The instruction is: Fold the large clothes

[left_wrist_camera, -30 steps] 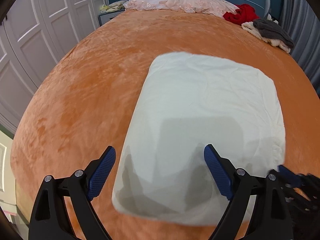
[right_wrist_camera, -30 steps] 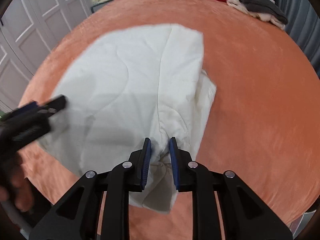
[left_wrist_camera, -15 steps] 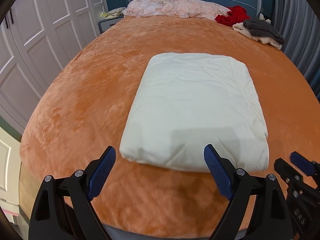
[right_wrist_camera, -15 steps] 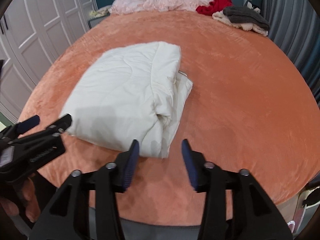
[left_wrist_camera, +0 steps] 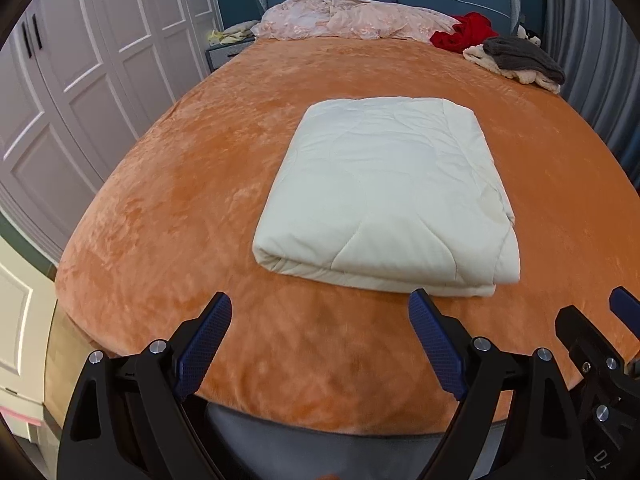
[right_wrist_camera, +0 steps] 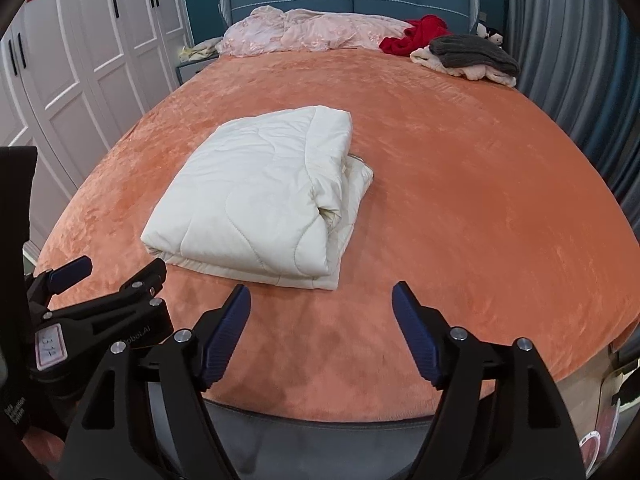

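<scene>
With the quilt (left_wrist_camera: pixel 384 196) folded on the bed (left_wrist_camera: pixel 168 216), both grippers' fingers (right_wrist_camera: pixel 224 328) gape empty, the right gripper's (right_wrist_camera: pixel 322 330) having just been opening, so the next garment likely follows.

A folded cream quilt (right_wrist_camera: pixel 256 200) lies on the orange bed (right_wrist_camera: pixel 460 184), nearer its foot edge and left side. The right hand-held gripper (right_wrist_camera: pixel 320 312) hangs above the foot edge, its jaws having just been opening, nothing between them. The left hand-held gripper (right_wrist_camera: pixel 108 276) shows by the bed's near left corner, apart from the quilt. At the head lie a pink cover (right_wrist_camera: pixel 312 32), red garment (right_wrist_camera: pixel 416 34) and grey knit (right_wrist_camera: pixel 472 52).
</scene>
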{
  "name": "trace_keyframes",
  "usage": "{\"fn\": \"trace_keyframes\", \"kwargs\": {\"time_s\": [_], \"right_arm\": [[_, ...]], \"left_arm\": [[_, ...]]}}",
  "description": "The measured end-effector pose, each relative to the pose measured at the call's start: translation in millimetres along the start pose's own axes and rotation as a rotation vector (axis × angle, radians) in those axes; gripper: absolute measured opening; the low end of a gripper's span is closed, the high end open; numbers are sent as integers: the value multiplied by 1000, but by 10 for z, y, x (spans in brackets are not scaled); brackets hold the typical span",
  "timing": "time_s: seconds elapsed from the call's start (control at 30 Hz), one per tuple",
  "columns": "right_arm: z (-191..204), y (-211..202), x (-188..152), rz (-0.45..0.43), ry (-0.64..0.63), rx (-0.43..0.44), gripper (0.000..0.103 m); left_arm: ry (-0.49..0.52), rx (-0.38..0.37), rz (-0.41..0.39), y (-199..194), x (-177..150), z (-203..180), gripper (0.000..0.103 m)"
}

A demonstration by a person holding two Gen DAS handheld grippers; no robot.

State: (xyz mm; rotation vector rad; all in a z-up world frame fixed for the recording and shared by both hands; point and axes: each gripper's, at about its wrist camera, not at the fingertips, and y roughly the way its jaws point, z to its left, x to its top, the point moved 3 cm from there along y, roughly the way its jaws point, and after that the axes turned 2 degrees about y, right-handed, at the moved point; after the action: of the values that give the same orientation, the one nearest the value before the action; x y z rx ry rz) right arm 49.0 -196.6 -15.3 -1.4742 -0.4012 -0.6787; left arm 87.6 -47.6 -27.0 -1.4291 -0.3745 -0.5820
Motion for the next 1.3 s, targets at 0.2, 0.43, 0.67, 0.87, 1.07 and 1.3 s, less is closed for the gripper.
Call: {"fn": "trace_keyframes", "kwargs": {"time_s": [0.2, 0.43, 0.67, 0.87, 1.07, 1.3], "right_arm": [[67, -144, -116, -27, -17, -3, 74], [72, -316, -249, -52, -9, -1, 74], [59, -420, -326, -75, -5, -4, 74], [108, -482, -381, -94, 1, -5, 74], [126, -494, -408, -99, 3, -5, 74], [141, -498, -449, -94, 10, -8, 74]], "left_arm": [[-1, 12, -12, -115, -154, 1, 87], [-5, 26, -30, -278, -284, 30, 87], [12, 49, -55, -406, -360, 58, 87], [-3, 53, -70, -462, -420, 116, 87], [-17, 52, -75, -472, -449, 160, 87], [-18, 50, -73, -462, -457, 164, 87]]}}
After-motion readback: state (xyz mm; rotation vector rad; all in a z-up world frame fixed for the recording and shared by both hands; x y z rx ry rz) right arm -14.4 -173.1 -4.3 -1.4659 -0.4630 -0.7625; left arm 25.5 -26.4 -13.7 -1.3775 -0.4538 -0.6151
